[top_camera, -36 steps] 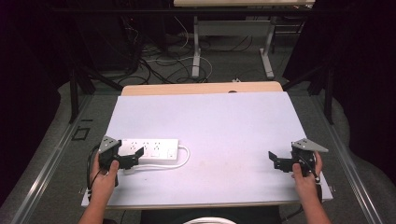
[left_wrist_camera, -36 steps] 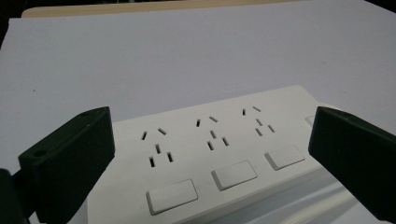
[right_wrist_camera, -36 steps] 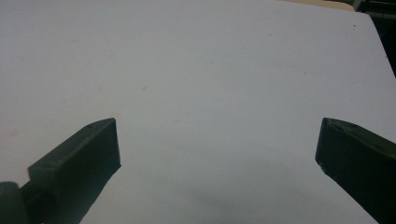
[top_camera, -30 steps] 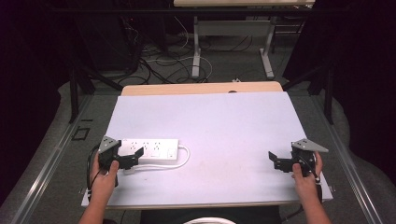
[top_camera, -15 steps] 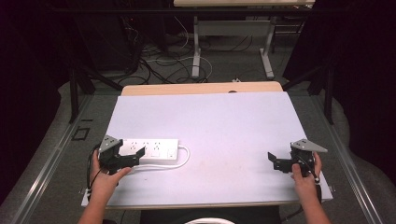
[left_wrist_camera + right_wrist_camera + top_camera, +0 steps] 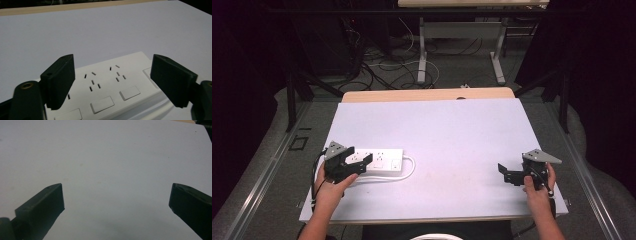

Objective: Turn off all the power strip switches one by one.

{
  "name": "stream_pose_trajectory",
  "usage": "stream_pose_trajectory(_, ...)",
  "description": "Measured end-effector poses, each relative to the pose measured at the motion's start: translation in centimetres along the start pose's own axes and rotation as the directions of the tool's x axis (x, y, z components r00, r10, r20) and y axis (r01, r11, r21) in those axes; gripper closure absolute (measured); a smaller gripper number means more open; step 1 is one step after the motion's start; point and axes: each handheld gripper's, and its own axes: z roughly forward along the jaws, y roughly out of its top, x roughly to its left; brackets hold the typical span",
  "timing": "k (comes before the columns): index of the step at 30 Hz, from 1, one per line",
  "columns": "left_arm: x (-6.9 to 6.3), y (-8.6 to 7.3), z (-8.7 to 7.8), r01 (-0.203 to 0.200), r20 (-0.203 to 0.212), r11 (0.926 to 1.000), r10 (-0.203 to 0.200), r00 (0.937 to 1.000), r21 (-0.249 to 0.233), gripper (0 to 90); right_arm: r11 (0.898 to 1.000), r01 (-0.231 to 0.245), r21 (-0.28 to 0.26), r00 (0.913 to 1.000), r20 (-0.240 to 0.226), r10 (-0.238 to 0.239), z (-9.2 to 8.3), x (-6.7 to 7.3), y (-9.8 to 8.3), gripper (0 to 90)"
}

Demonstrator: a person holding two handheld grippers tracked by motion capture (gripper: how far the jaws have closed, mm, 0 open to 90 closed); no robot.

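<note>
White power strip (image 6: pixel 379 161) flat on the left part of the tabletop (image 6: pixel 452 130), long side running left to right, sockets facing up, white cord (image 6: pixel 409 169) looping off its right end. Left claw (image 6: pixel 357 162) low over the strip's left end, pointing right along it, jaws just closing in from wide, spread on both sides of the strip, not pinching yet. Left hand (image 6: pixel 331 186) behind it. Right claw (image 6: pixel 506 172) spread over bare tabletop, pointing left, well apart from the strip.
</note>
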Motion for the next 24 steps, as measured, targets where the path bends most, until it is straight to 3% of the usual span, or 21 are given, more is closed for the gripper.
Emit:
stream_pose_trajectory(3,-0.4,0.2,0.2,-0.016,0.002,0.9998,0.016,0.9999,0.006,26.1,1.0,-0.008,-0.006,1.0,-0.004,0.008,0.0,0.1,0.0,0.0)
stream_pose_trajectory(4,-0.7,0.4,0.4,-0.04,-0.008,0.9991,0.04,0.9992,0.017,26.7,1.0,0.001,-0.008,1.0,-0.007,-0.001,0.1,0.0,0.0,0.0)
stream_pose_trajectory(12,-1.9,1.2,0.5,-0.043,-0.024,0.9983,0.044,0.9988,0.039,35.9,1.0,-0.005,0.002,0.9999,-0.009,0.005,0.1,0.3,0.0,0.0)
stream_pose_trajectory(18,-2.8,1.9,1.1,-0.051,0.018,0.9979,0.05,0.9986,0.04,40.8,1.0,0.002,-0.002,1.0,-0.003,-0.002,0.1,0.4,0.0,0.0)
stream_pose_trajectory(19,-2.8,1.9,1.1,-0.051,0.018,0.9979,0.05,0.9986,0.04,41.6,1.0,0.005,0.027,0.9999,-0.015,-0.005,-0.1,0.3,0.1,0.0)
stream_pose_trajectory(24,-3.5,2.3,1.9,-0.027,0.055,0.9976,0.024,0.9982,0.064,46.0,1.0,0.005,0.0,0.9999,-0.014,-0.005,0.1,0.4,0.0,0.0)
